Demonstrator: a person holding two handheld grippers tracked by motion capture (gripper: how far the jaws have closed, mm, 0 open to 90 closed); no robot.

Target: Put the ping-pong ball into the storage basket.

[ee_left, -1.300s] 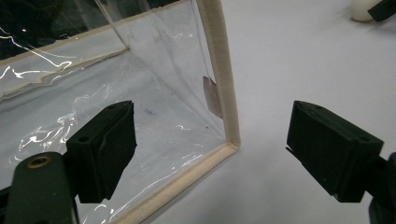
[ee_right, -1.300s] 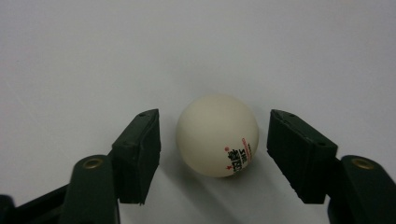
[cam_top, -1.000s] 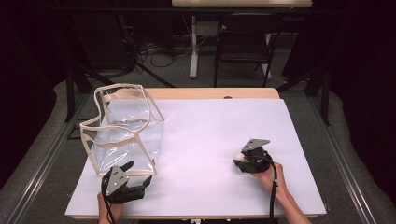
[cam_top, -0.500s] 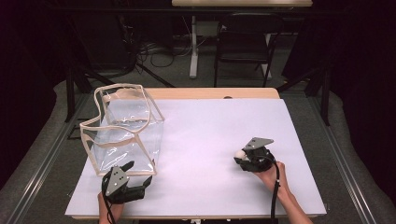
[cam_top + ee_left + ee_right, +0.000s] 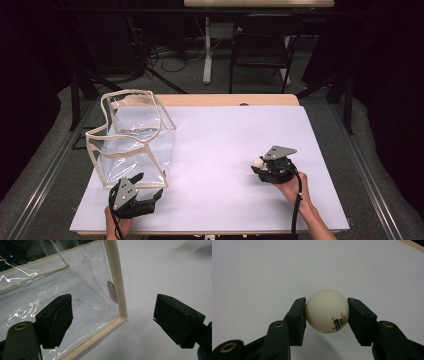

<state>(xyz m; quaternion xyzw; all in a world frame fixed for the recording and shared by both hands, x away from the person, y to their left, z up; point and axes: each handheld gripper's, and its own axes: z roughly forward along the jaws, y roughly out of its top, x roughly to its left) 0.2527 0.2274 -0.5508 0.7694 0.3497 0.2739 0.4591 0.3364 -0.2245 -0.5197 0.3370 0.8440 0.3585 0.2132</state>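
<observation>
Right gripper view: my right claw (image 5: pixel 327 317) grips the white ball (image 5: pixel 327 311) between both pads, just above the white surface (image 5: pixel 262 270). High view: my left claw (image 5: pixel 150 187) stands wide open, empty, beside the clear bag's (image 5: pixel 132 142) near corner.
</observation>
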